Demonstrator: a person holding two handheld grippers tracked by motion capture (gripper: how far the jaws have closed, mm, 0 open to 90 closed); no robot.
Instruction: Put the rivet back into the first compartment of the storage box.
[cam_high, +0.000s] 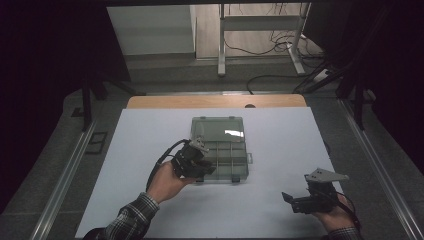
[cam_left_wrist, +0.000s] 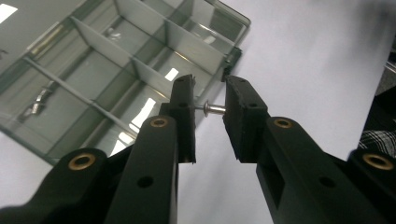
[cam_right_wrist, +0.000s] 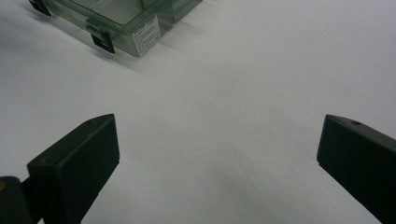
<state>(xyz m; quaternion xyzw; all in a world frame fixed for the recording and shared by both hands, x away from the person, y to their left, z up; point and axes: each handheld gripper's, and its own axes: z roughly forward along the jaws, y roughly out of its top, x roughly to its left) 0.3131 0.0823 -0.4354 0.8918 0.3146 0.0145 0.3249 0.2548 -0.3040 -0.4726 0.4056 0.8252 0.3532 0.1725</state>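
Overhead, white sheet (cam_high: 150, 150) on table; left tool (cam_left_wrist: 209, 100) pinching rivet (cam_left_wrist: 214, 108), right tool (cam_right_wrist: 219, 154) wide.

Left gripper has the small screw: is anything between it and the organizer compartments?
Nothing visible. The left gripper holds the screw over the near edge of the organizer box; its lid stands open and the compartments lie uncovered.

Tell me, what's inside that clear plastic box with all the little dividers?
The compartment box lies open. Small shiny metal bits sit in at least two compartments; the rest look bare. The left hand-held gripper pinches a small metal pin beside the box's corner and hides part of the near compartments.
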